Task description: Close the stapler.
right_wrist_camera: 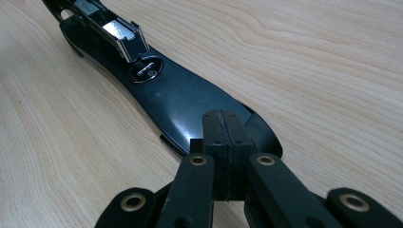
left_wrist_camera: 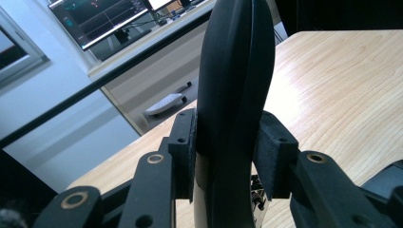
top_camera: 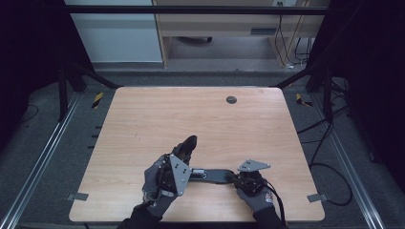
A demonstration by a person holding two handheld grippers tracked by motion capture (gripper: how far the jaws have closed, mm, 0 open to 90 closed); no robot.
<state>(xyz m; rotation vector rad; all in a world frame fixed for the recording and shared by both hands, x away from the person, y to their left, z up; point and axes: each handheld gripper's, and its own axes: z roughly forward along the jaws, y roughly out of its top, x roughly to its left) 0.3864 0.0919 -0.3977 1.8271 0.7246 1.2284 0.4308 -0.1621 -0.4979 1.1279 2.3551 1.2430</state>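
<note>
Pale wooden table [top_camera: 143,119] under dim light carries a long black stapler-like tool, opened out into two arms, near the person's edge. No container stands on it.

One arm, the flat black base with a shiny metal plate [right_wrist_camera: 190,102], lies on the table with its long axis running across, from the right gripper [top_camera: 237,179] toward the left gripper [top_camera: 184,157]. The right gripper's jaws are pressed together with nothing between the pads, their tips resting on the rounded end of this base. The other arm, the black curved upper arm [left_wrist_camera: 235,80], rises from the base's left end, tilted up and away from the person toward the small dark round grommet [top_camera: 231,99] at the table's far side. The left gripper is clamped on this upper arm, one pad on each flank.

From above, both gloved hands and the angle between the two arms show. Along the left gripper's jaws appear the pads' grip and, beyond the table, monitors on a desk. Along the right gripper's jaws appear the base's metal plate and an oval recess.
</note>
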